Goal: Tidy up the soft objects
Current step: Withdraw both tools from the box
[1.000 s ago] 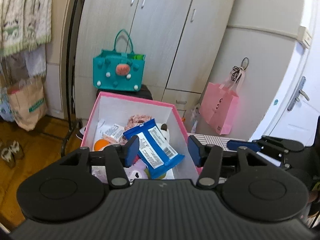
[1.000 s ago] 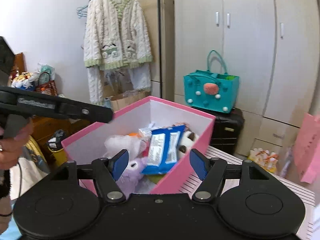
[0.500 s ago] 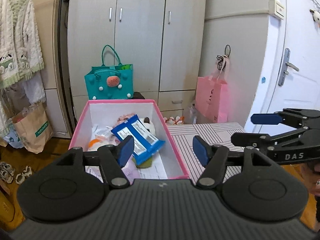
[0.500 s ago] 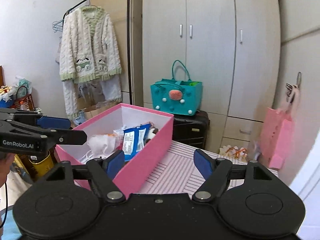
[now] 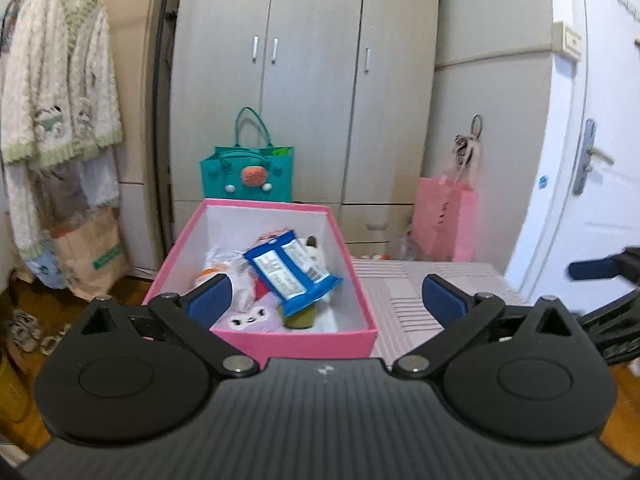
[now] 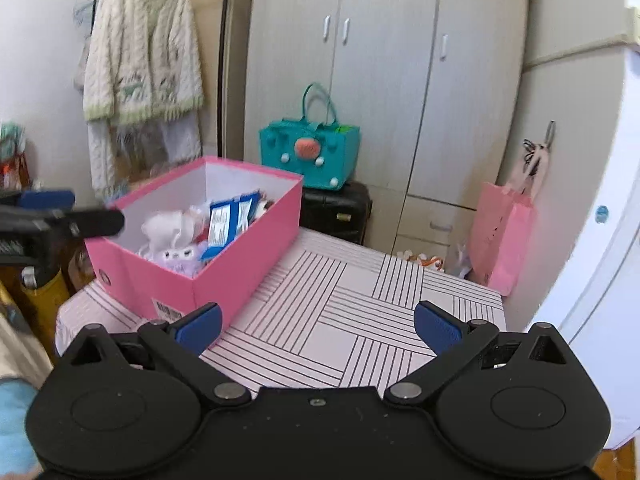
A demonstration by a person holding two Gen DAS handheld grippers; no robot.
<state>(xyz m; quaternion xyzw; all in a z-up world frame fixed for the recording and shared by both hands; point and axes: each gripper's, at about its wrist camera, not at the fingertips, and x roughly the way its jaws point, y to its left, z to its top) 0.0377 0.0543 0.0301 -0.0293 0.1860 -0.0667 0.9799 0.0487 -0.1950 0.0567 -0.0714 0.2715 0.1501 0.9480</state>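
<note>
The table (image 6: pixel 360 320) with its striped top carries the pink box (image 6: pixel 240 264) at its left end, and nothing else shows on it. The box's long axis runs away from both cameras toward the wardrobe (image 5: pixel 312 80), one short end facing the left gripper (image 5: pixel 324 300).

Inside it the soft things are heaped. A blue packet (image 5: pixel 292 270) lies on top, its long axis slanted across the box, one end propped above the rest. A purple plush toy (image 5: pixel 248 318) sits at the near end.

The left gripper hangs with its jaws apart and empty before the near wall, and the right gripper (image 6: pixel 316 326) hangs the same over the bare tabletop.

The likely risks are these: the perched packet could slide if the heap is nudged, and a reach from this low angle might catch the near wall and shove the light box toward the table edge.
</note>
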